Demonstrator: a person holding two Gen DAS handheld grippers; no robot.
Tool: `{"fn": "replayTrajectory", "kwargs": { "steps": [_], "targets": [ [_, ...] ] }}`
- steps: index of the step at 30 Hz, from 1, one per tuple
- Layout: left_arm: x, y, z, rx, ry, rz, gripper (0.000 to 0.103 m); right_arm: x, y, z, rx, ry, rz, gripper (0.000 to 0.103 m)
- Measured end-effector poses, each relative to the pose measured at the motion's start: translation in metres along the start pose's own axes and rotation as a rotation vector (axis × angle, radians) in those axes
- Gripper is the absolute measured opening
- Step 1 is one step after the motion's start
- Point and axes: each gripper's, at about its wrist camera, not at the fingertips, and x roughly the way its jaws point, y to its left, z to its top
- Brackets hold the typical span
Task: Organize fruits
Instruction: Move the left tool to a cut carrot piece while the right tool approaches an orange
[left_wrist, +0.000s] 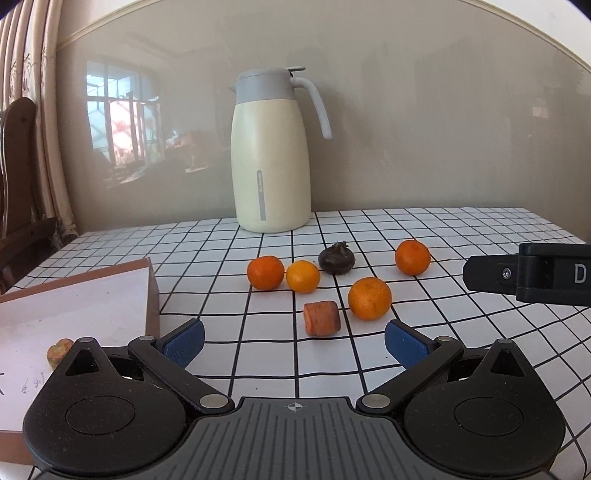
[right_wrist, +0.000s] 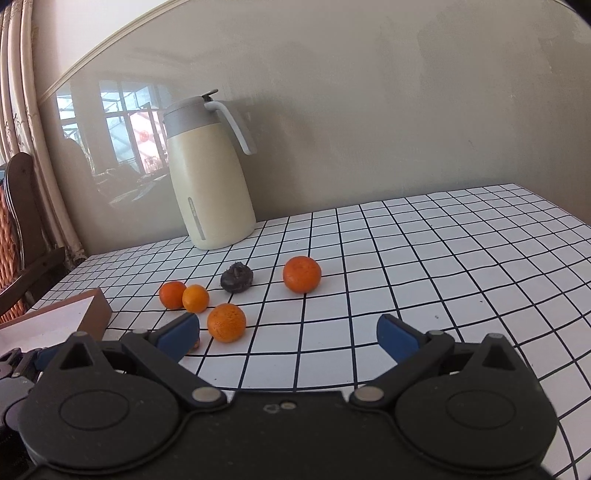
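Left wrist view: left gripper (left_wrist: 293, 341) spread wide, blue pads (left_wrist: 183, 342) gripping nothing, low over the checked table (left_wrist: 461, 236). Straight ahead at 12 o'clock, an orange chunk (left_wrist: 321, 318), lying just beside a large orange (left_wrist: 369, 298) at 1 o'clock. Farther at 11 o'clock, two small oranges (left_wrist: 265, 272) touching each other; behind them at 12, a dark shrivelled fruit (left_wrist: 336, 260); a fourth orange (left_wrist: 412, 257) at 1 o'clock, apart from the rest. Cream jug (left_wrist: 271, 155) upright at the back, near the wall. At 9 o'clock, a shallow box (left_wrist: 153, 295) with a small orange piece (left_wrist: 59, 350) inside. At 3 o'clock, part of the other tool's black finger.

Right wrist view: right gripper (right_wrist: 288, 338) also spread wide, empty. Large orange (right_wrist: 226, 322) at 11 o'clock, just past the left pad (right_wrist: 177, 336); small pair (right_wrist: 184, 295) beyond it; dark fruit (right_wrist: 237, 277) at 11; lone orange (right_wrist: 302, 274) at 12. Jug (right_wrist: 207, 173) at 10 o'clock, box corner (right_wrist: 96, 314) at 9.
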Motion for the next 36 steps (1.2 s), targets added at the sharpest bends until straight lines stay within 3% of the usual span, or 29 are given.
{"fn": "replayTrajectory", "kwargs": {
  "steps": [6, 8, 15, 19, 27, 29, 36],
  "targets": [
    [0.017, -0.01, 0.002, -0.009, 0.015, 0.003, 0.102, 0.002, -0.007, 0.0, 0.003, -0.004, 0.008, 0.097],
    [0.023, -0.013, 0.004, -0.01, 0.03, 0.01, 0.087, 0.003, -0.009, 0.0, 0.001, -0.002, 0.01, 0.097],
    [0.046, -0.013, 0.007, -0.056, 0.082, 0.016, 0.084, 0.005, -0.013, 0.001, 0.013, 0.0, 0.017, 0.097],
    [0.055, -0.016, 0.007, -0.054, 0.107, 0.011, 0.073, 0.009, -0.014, 0.001, 0.008, 0.009, 0.024, 0.096],
    [0.063, -0.015, 0.009, -0.047, 0.124, 0.02, 0.073, 0.025, -0.009, 0.005, -0.016, 0.046, 0.058, 0.084],
    [0.067, -0.011, 0.01, -0.059, 0.142, 0.023, 0.067, 0.028, -0.004, 0.006, -0.025, 0.05, 0.066, 0.084],
    [0.072, 0.008, 0.011, -0.115, 0.163, 0.038, 0.066, 0.044, 0.011, 0.008, -0.049, 0.084, 0.1, 0.081]
  ]
}}
